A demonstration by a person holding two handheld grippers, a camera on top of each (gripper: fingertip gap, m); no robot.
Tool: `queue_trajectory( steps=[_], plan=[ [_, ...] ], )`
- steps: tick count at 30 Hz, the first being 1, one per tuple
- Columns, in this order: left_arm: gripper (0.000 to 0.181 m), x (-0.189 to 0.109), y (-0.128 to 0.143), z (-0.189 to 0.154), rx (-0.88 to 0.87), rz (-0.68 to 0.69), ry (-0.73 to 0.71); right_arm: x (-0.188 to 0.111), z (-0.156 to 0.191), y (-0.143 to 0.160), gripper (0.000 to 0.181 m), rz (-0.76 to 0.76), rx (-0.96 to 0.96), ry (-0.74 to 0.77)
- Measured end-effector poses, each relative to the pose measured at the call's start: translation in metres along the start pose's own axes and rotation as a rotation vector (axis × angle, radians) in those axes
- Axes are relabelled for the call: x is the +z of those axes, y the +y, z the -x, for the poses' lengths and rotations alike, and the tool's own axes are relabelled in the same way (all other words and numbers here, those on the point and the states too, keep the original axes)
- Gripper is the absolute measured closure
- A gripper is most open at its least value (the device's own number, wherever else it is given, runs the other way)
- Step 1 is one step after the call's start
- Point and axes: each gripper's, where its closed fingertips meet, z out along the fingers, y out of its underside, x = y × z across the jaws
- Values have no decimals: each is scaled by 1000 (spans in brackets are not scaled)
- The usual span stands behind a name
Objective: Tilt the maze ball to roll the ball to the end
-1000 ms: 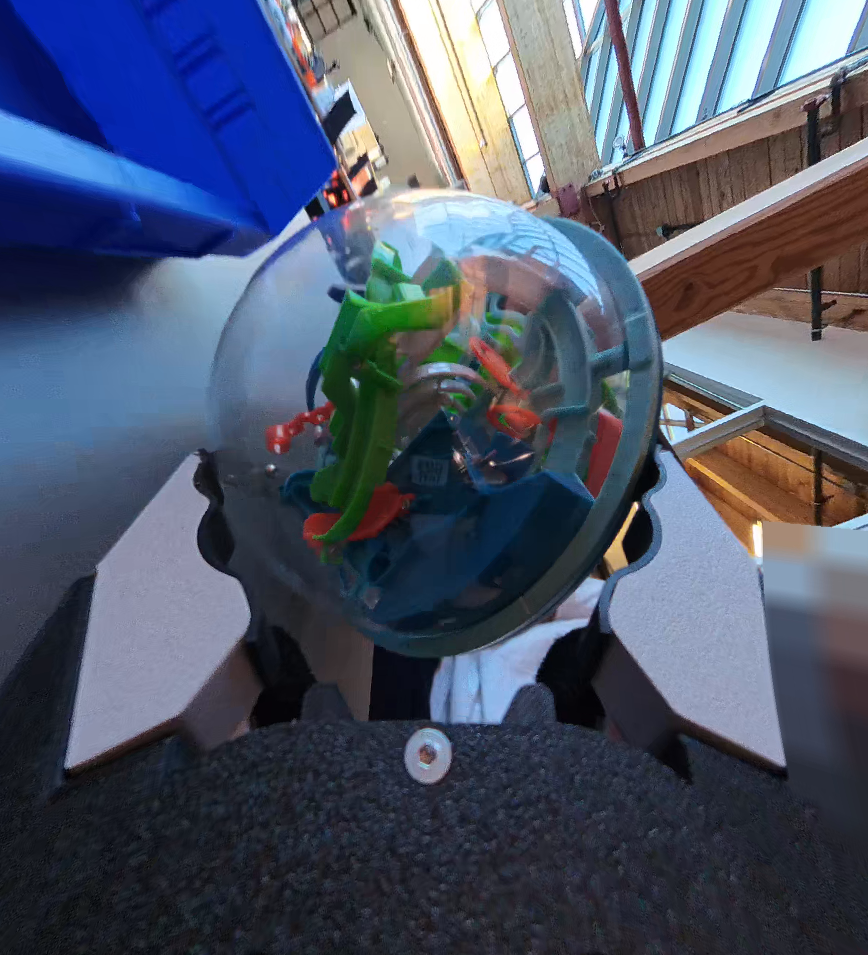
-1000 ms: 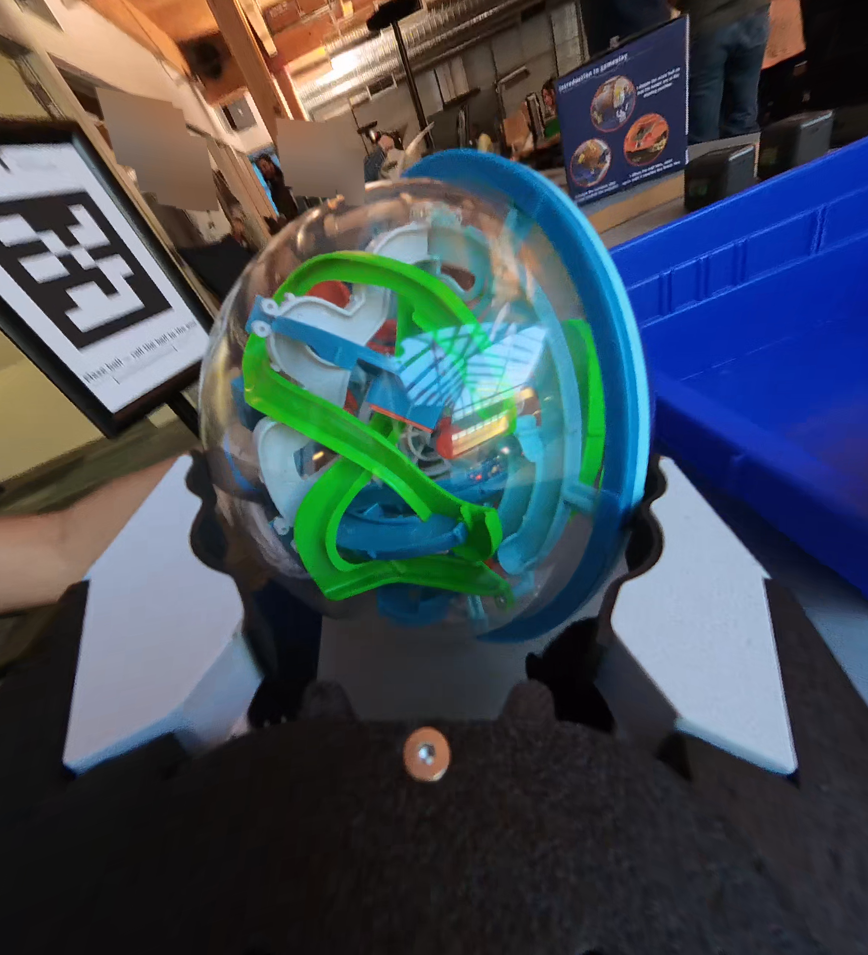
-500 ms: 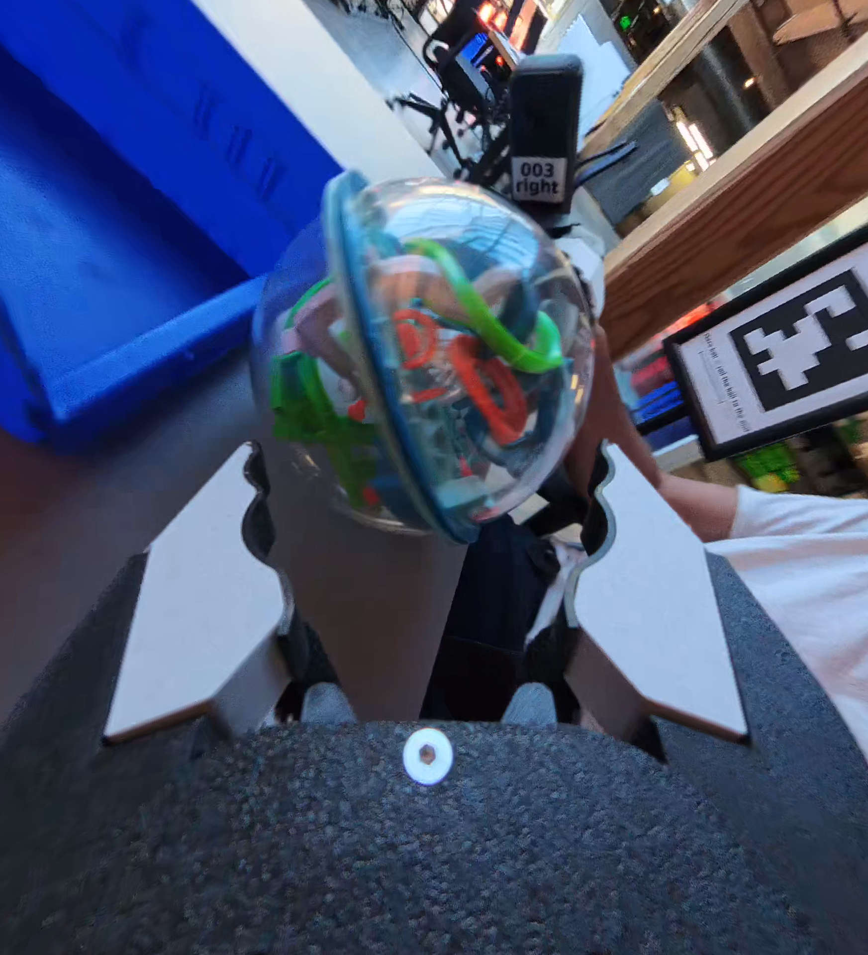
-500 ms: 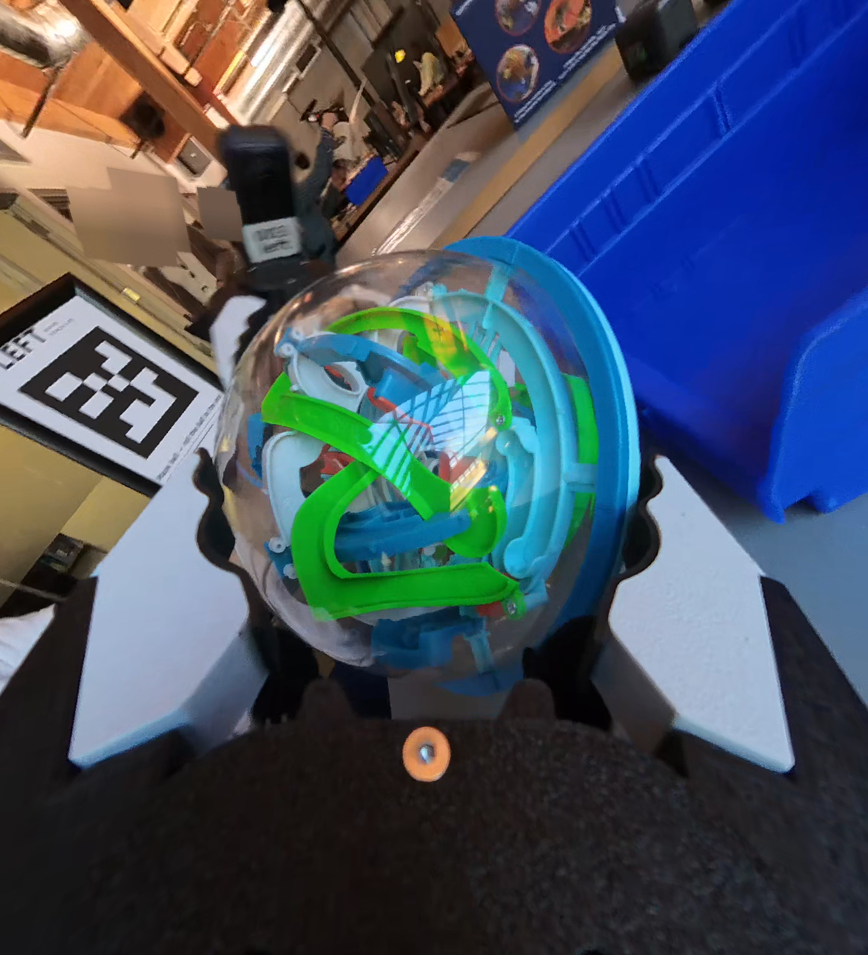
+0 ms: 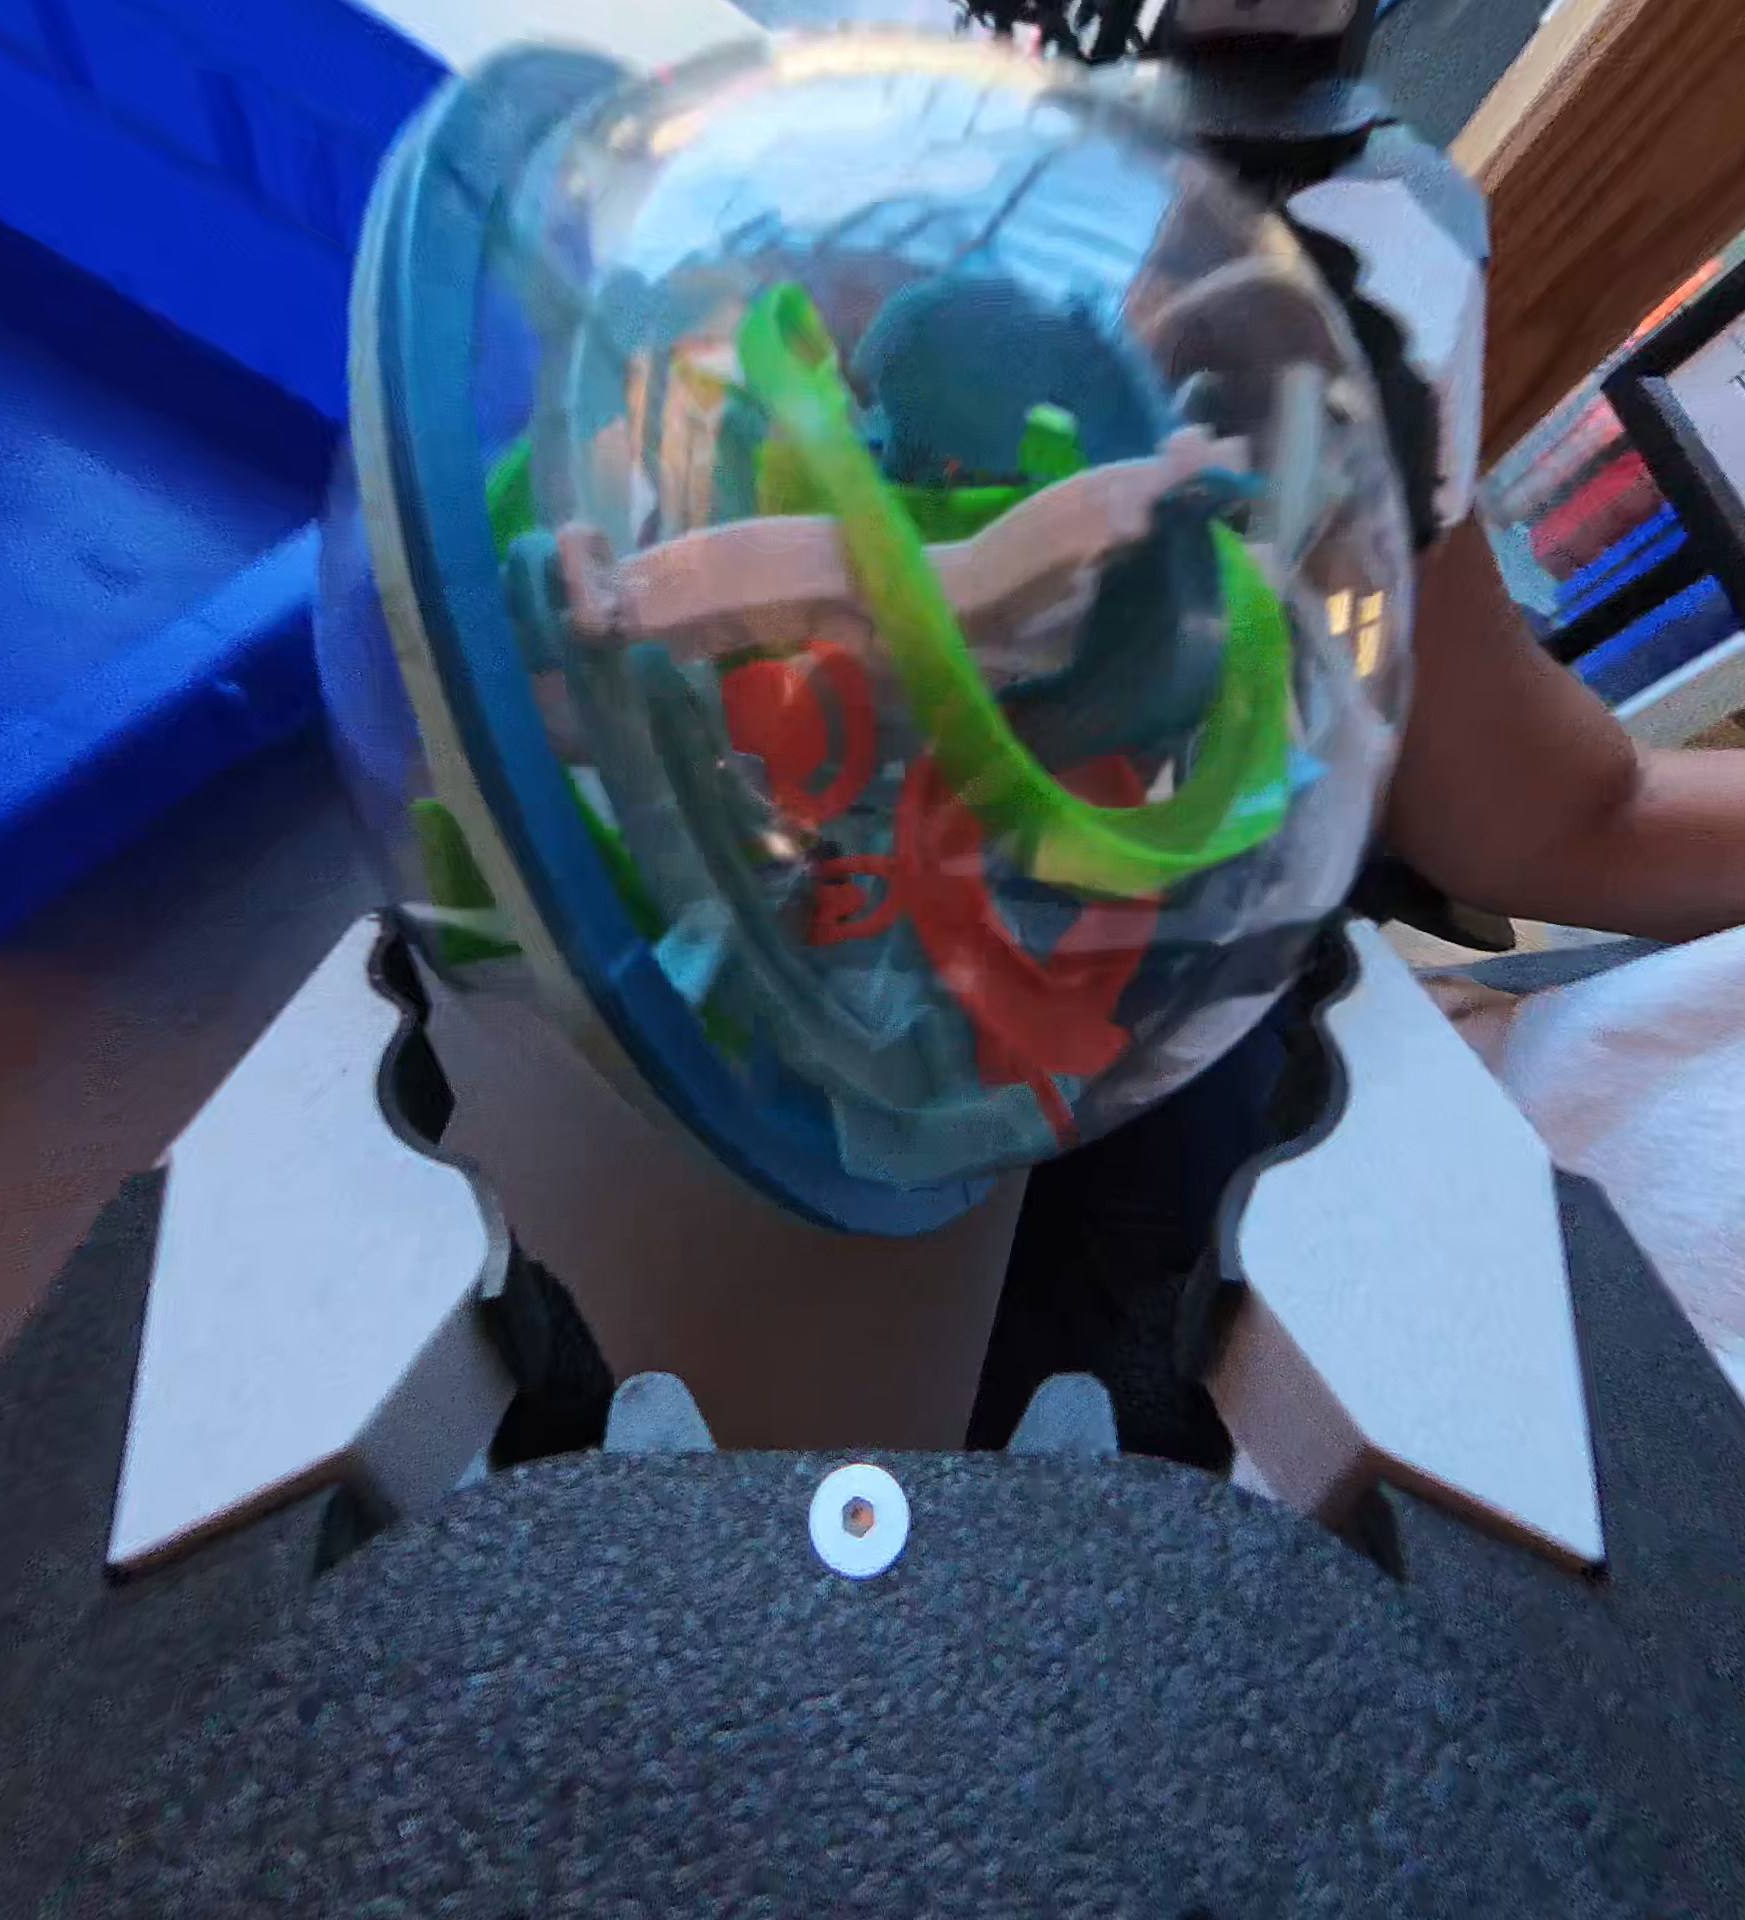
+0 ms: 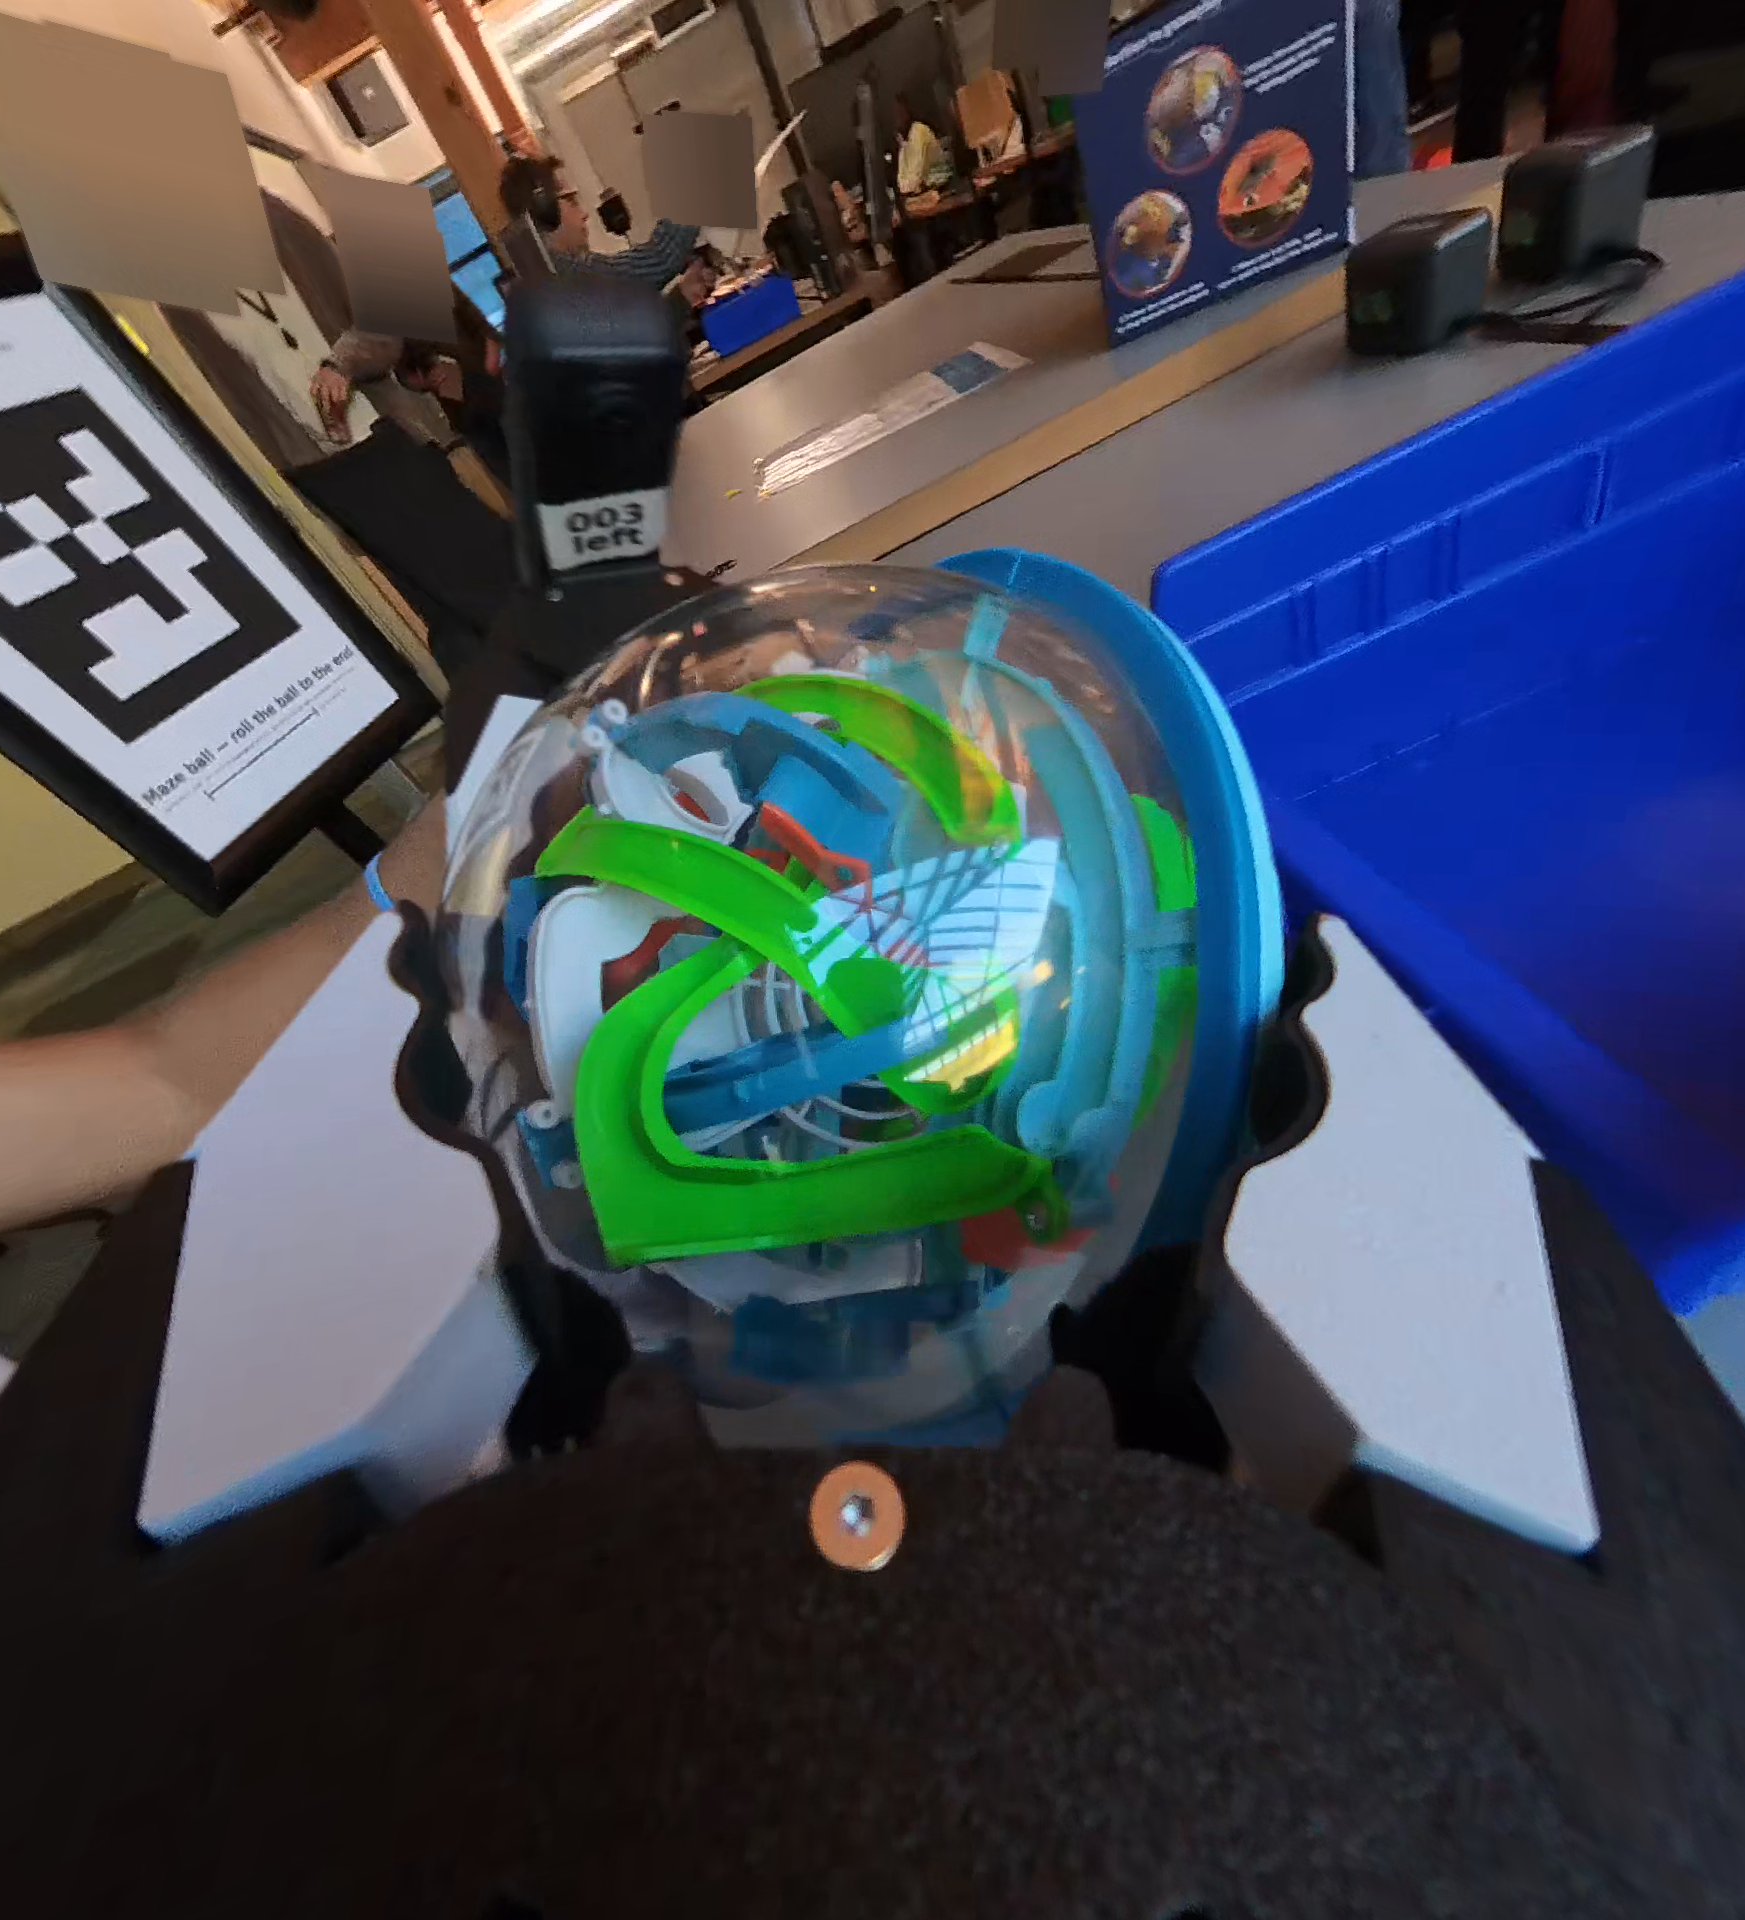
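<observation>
- The clear plastic maze ball [image 6: 837, 997], a sphere with green, blue, white and red tracks inside and a blue rim around its middle, sits between the fingers of both grippers, lifted off the grey counter [image 6: 1003, 416].
- The right gripper [image 6: 852, 1039] has its white fingers [image 6: 328, 1195] clamped on the sphere: the left finger presses the clear dome, the right finger meets the blue rim.
- The left gripper [image 5: 863, 997] holds the same sphere from the opposite side; its fingers [image 5: 307, 1247] touch the lower flanks, and the picture is blurred there.
- In the left wrist view the blue rim runs slanted from upper left down toward the space between the fingers.
- The small ball inside cannot be made out.
- A blue plastic bin [image 6: 1574, 779] lies just beyond the right finger of the right gripper.
- A black-framed sign with a checkered marker [image 6: 99, 582] stands beyond the left finger, and a bare forearm [image 6: 68, 1101] reaches in beside it.
</observation>
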Motion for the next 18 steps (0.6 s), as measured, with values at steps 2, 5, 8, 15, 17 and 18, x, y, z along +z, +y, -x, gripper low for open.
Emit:
queue_trajectory(
  steps=[2, 5, 8, 15, 17, 18],
  plan=[
    [22, 4, 3, -1, -57, -29, 66, -7, -2, 3, 30, 4, 25, -11],
    [23, 10, 14, -2, -158, -37, 123, -32, -12, 9, 31, -14, 117, -14],
    [26, 23, 32, 1, -117, -26, 9, -42, -22, 35, 28, 49, 188, -3],
    [22, 27, 9, -7, -220, -100, 185, -24, -16, 44, 26, -1, 284, -97],
    [23, 21, -7, -2, -283, -178, 250, -25, -17, 47, 26, -24, 224, -72],
    [24, 22, -10, 0, -258, -194, 237, -25, -17, 48, 26, -22, 168, -55]
  ],
)
